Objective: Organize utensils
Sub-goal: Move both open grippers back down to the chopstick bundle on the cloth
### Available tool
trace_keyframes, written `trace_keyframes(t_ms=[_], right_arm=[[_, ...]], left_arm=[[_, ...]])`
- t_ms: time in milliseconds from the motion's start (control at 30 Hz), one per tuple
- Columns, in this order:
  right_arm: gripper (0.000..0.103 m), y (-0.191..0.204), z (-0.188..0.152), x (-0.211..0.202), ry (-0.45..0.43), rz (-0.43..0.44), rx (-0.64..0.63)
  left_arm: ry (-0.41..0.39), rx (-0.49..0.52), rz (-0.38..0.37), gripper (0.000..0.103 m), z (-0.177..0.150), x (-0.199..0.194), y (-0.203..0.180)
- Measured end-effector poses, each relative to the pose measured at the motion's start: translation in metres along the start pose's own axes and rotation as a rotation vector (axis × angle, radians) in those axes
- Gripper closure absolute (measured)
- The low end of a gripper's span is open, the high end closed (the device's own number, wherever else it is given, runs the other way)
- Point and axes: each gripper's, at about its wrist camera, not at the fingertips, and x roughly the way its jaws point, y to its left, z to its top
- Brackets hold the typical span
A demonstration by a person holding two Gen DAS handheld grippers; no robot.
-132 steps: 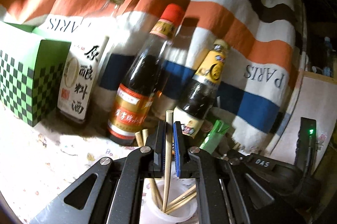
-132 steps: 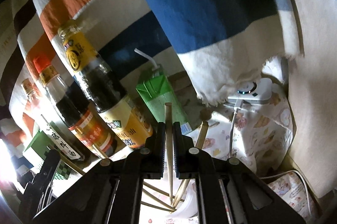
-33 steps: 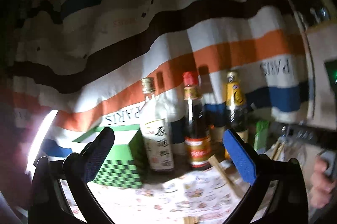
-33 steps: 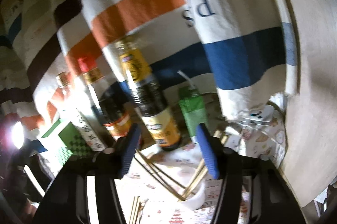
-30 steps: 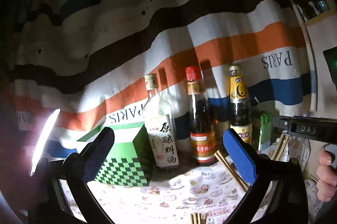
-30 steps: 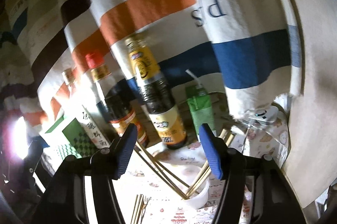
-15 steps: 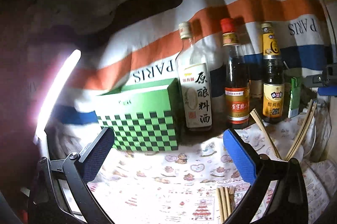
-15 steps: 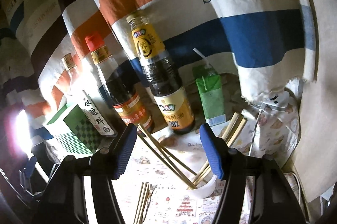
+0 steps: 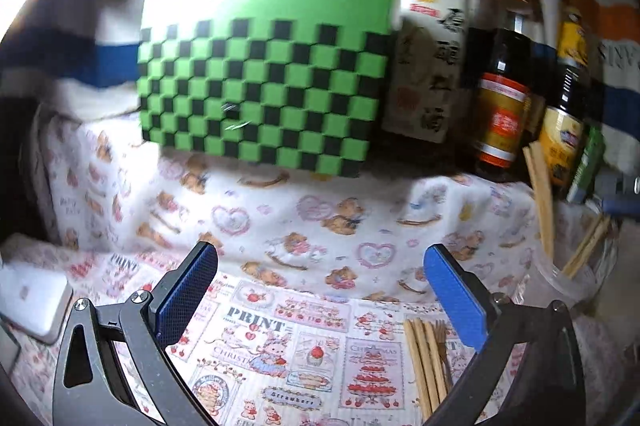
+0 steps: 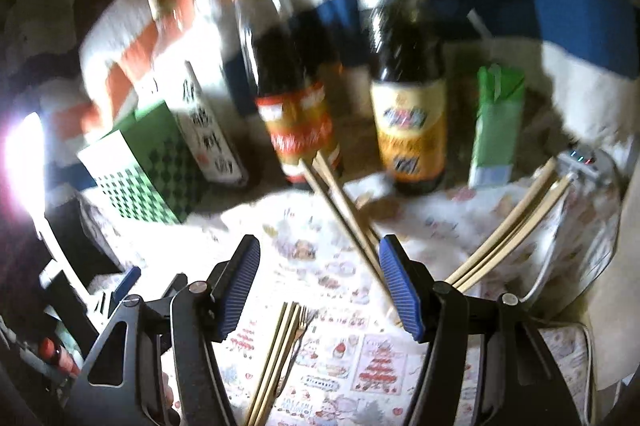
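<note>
My left tool (image 9: 320, 290) stood wide open and empty; so did my right tool (image 10: 320, 282). Low in both frames a loose bundle of chopsticks (image 10: 280, 354) with a small fork lay flat on the desk (image 9: 312, 226). I judged a grab there could pinch the printed cloth or scatter the sticks. At the right edge, the clear cup (image 9: 568, 278) held several chopsticks leaning outward; a careless sweep might tip it toward the bottles (image 10: 404, 74).
</note>
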Motion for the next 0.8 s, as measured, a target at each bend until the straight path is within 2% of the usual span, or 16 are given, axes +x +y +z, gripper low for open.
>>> trace_keyframes(t_ms=[67, 300, 467, 567, 733, 800], right_arm=[[0.039, 0.008, -0.005, 0.010, 0.016, -0.021, -0.024], [0.039, 0.026, -0.024, 0.040, 0.068, -0.013, -0.057], [0.045, 0.030, -0.039, 0.067, 0.136, -0.022, -0.078], [0.048, 0.032, -0.046, 0.077, 0.152, -0.021, -0.090], [0.062, 0.027, -0.061, 0.099, 0.194, -0.015, -0.085], [0.064, 0.025, -0.067, 0.109, 0.199, -0.018, -0.078]], left_arm=[[0.009, -0.031, 0.057, 0.001, -0.003, 0.005, 0.006], [0.018, -0.018, 0.076, 0.001, -0.005, 0.011, 0.010], [0.021, -0.039, 0.113, 0.001, -0.005, 0.011, 0.014], [0.047, -0.076, 0.093, 0.001, -0.006, 0.017, 0.022], [0.054, -0.083, 0.108, 0.001, -0.007, 0.018, 0.024], [0.069, -0.086, 0.118, 0.001, -0.008, 0.019, 0.024]])
